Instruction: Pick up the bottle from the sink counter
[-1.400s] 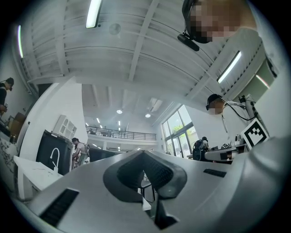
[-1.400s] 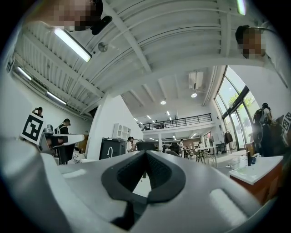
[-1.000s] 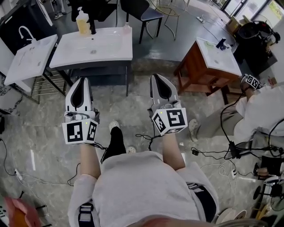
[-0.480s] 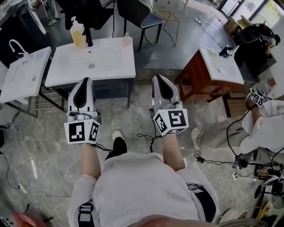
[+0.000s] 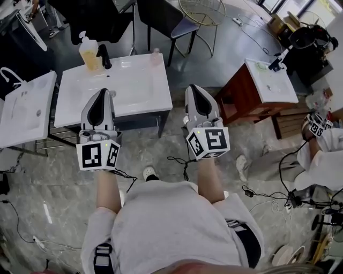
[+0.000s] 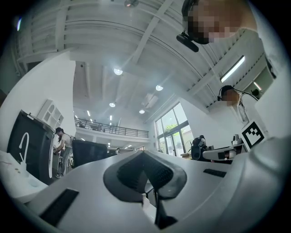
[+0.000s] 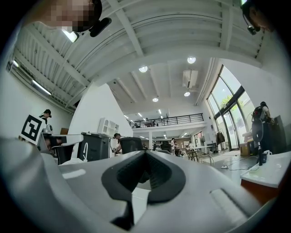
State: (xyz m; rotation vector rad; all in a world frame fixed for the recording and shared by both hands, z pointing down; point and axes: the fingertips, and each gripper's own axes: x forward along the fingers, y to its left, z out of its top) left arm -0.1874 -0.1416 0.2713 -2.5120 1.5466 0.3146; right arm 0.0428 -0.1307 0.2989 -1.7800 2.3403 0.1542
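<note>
The white sink counter [image 5: 134, 88] stands just ahead in the head view. At its back left corner is a yellow pump bottle [image 5: 88, 53], beside a black faucet [image 5: 103, 56]. A small pale bottle [image 5: 156, 55] stands at the back right edge. My left gripper [image 5: 100, 94] hovers over the counter's front left part, shut and holding nothing. My right gripper [image 5: 194, 89] is just off the counter's right edge, also shut and holding nothing. Both gripper views point up at the ceiling, with the left gripper [image 6: 144, 154] and right gripper [image 7: 145, 154] showing pads pressed together and no bottle visible.
A second white sink [image 5: 24, 107] stands to the left. A wooden cabinet with a white basin top [image 5: 268, 80] is on the right. Dark chairs [image 5: 171, 16] stand behind the counter. Another person [image 5: 321, 155] sits at far right, and cables [image 5: 179, 160] lie on the floor.
The sink counter has drawn closer and lower in the head view as both grippers moved forward toward it. Both stay shut.
</note>
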